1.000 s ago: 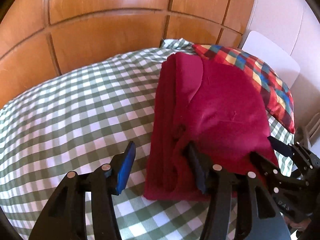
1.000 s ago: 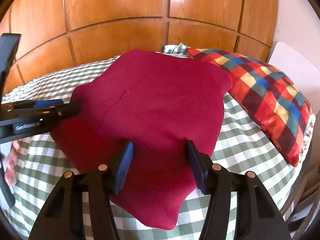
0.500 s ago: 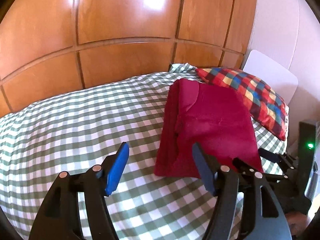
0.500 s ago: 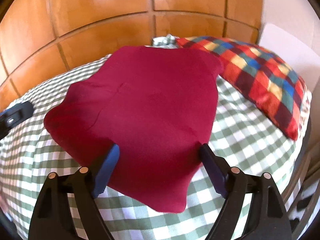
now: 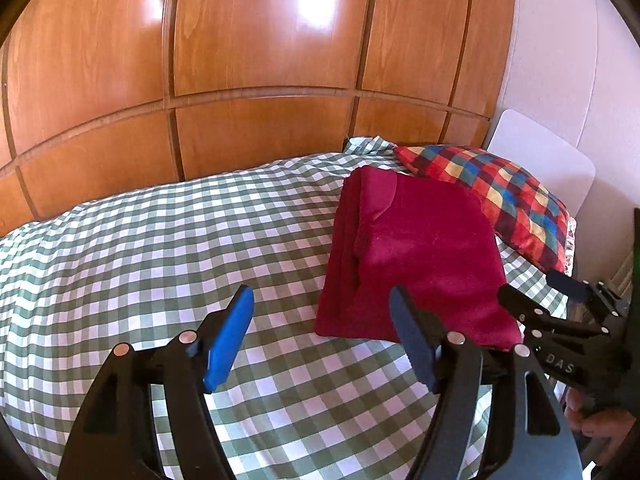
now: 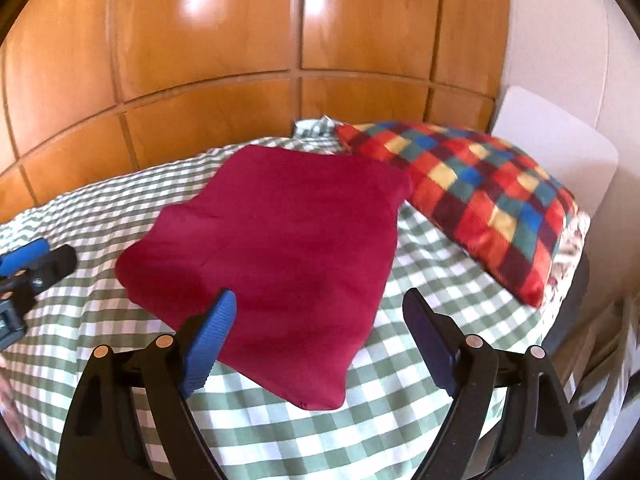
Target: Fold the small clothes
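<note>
A: Garment [image 5: 416,264], dark red and folded into a rough rectangle, lies on a green-checked bedspread [image 5: 160,248], its far corner just beside a plaid pillow [image 5: 492,196]. Neither tool grips it.

B: And the fingers?

A: The left gripper [image 5: 320,336] hangs above the bedspread near the garment's near left corner, its jaws opening with only checked cloth showing between them. The right gripper [image 6: 316,340] stands wide apart over the garment's near edge, blue pads clear of the fabric.

B: What could spoil the fold from here?

A: Seen from the left wrist, the layers along the left side sit stepped, with one rounded flap lying loose on top. A pad brushing that edge could likely drag the flap open. The bedspread is soft, so a pinch aimed low might catch the checked cloth along with the garment and pull both up.

B: Anything else?

A: The near corner, in the right wrist view, tapers to a loose point. Lifting from there alone would probably let the stack slide apart.
</note>
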Tool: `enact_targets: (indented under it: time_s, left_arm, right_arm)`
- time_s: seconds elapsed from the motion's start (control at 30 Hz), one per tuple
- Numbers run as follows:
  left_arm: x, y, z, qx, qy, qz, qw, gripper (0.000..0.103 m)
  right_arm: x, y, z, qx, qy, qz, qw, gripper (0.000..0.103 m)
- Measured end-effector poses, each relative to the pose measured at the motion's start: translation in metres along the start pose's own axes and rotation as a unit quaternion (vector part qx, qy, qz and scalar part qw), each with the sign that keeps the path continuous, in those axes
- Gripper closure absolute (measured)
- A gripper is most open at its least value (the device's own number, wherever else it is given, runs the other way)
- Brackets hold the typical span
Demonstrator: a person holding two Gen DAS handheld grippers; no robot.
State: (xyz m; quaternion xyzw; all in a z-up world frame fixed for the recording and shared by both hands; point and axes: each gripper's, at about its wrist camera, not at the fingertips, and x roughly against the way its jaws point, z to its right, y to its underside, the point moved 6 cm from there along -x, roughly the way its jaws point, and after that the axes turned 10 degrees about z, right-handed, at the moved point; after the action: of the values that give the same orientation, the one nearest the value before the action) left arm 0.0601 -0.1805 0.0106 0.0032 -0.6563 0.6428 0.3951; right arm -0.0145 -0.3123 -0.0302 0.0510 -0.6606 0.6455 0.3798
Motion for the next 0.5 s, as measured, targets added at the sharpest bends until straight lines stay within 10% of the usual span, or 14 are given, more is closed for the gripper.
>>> enact_targets:
  time_s: [0.13, 0.5]
  left_arm:
    - [-0.006, 0.004, 0.003, -0.003, -0.002, -0.009, 0.9999, 0.033]
    - [0.020, 0.006, -0.026, 0.019, -0.067, 0.021, 0.9974, 0.003]
  right_arm:
    - [-0.039, 0.035, -0.007, 0.015, -0.002, -0.096, 0.995, 0.019]
    - [0.020, -0.009, 0.006, -0.094, 0.049, -0.008, 0.994, 0.005]
